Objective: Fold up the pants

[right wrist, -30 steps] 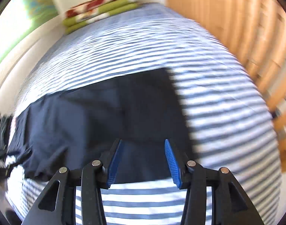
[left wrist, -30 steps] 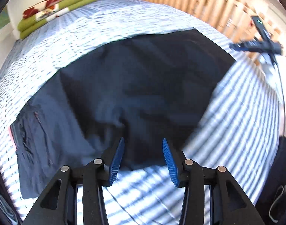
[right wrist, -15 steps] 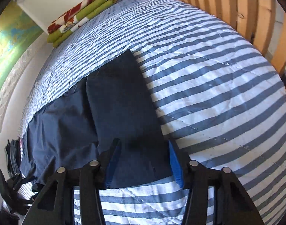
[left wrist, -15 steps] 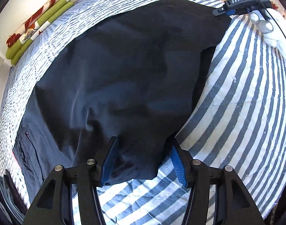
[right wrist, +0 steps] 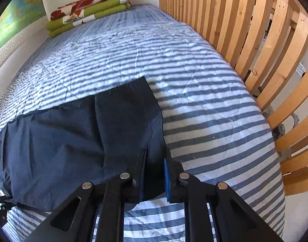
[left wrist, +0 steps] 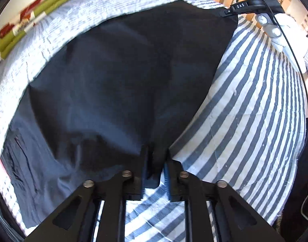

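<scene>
Pinching the near hem of the dark pants, the left gripper is holding a bunch of cloth between narrowly closed jaws, low over the striped bedspread. In the right wrist view, the right gripper is likewise clamping dark fabric at the near right corner of the pants. The garment is lying flat on the bed, its long axis running left to right across the striped bedspread, with the bulk of the cloth spreading away and to the left of both tools. Judging from this, the coming fold is likely turning on carrying the held edge leftward or farther over the rest. Farther off, folded green blankets are resting at the far end, beside the wooden slats on the right.
</scene>
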Action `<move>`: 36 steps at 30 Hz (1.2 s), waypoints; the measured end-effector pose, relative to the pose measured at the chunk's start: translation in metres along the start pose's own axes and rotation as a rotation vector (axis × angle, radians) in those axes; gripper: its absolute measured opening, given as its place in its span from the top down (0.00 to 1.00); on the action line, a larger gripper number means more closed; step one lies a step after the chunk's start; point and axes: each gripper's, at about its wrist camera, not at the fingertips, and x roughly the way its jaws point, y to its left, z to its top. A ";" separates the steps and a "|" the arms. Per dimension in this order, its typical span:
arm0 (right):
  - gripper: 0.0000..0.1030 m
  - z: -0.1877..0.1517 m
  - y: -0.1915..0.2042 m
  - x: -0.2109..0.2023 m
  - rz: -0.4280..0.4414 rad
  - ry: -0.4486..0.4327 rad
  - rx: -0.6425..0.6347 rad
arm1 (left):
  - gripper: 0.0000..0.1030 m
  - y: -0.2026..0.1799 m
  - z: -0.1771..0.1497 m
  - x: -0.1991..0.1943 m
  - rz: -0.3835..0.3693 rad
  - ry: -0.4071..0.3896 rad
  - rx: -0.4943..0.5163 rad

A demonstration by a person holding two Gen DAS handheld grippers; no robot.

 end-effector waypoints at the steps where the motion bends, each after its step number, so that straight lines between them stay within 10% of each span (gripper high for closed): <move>1: 0.85 -0.003 0.002 0.010 -0.012 0.030 -0.012 | 0.70 0.002 -0.001 -0.002 -0.016 0.002 -0.011; 13: 0.74 -0.027 -0.001 -0.090 0.118 -0.078 0.013 | 0.63 0.086 -0.048 -0.099 -0.047 -0.151 -0.284; 28: 0.74 -0.030 0.057 -0.351 0.309 -0.367 -0.139 | 0.63 0.115 -0.122 -0.365 0.118 -0.479 -0.458; 36: 0.70 0.042 0.141 -0.303 0.244 -0.405 -0.246 | 0.60 0.202 -0.094 -0.288 0.220 -0.367 -0.569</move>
